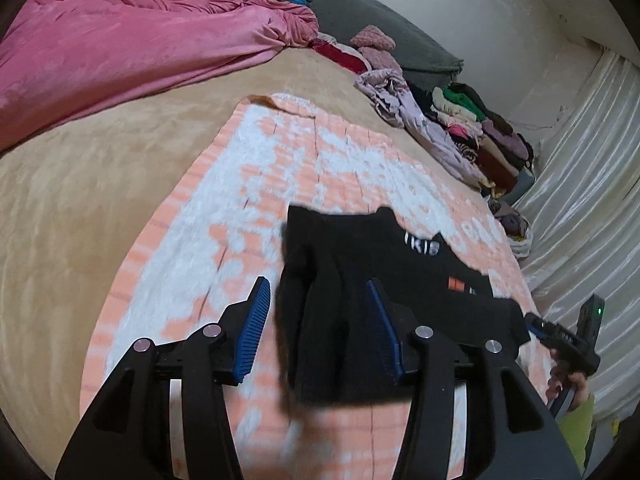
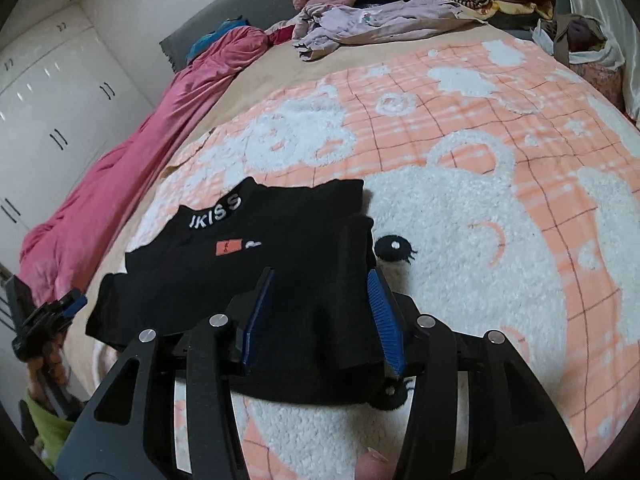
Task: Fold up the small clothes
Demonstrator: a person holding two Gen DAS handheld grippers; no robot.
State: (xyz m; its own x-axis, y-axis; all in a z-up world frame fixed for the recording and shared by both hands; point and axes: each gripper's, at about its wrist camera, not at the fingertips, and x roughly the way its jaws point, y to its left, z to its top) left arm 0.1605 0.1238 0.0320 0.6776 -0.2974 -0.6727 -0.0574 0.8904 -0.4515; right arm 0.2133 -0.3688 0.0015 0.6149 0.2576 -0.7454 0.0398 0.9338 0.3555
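White wardrobe doors with dark handles [image 2: 52,120] at far left in the right wrist view. Crumpled pink velvet blanket [image 1: 120,44] along the left edge of the tan plush bed cover [image 1: 80,200], running toward the grey headboard cushion [image 1: 360,12]. Peach-and-white fleece blanket with grid lines and a bear figure [image 2: 480,240] spread flat on the tan cover, serving as work surface. Small black knit garment with white "IKISS" lettering on the collar and an orange patch [image 2: 256,252] lying on the fleece blanket near its front edge, collar pointing away from the grippers toward the headboard, long axis running side to side across the blanket; near portion bunched and folded, blurred in the left wrist view. Left gripper [image 1: 322,328] released, blue ribbed fingers [image 1: 254,320] spread wide, a raised fold of black fabric between them without pad contact on the left side; contact on the right pad not discernible. Right gripper [image 2: 318,316] likewise spread, jaws apart over the garment's near edge, fabric lying beneath and between the fingers. Heap of mixed unfolded clothes, lilac, pink, green and maroon [image 1: 460,128], piled along the far right of the bed. Open cloth bag with clothes inside [image 2: 580,40] beside the heap. White satin curtain [image 1: 580,180] at far right.
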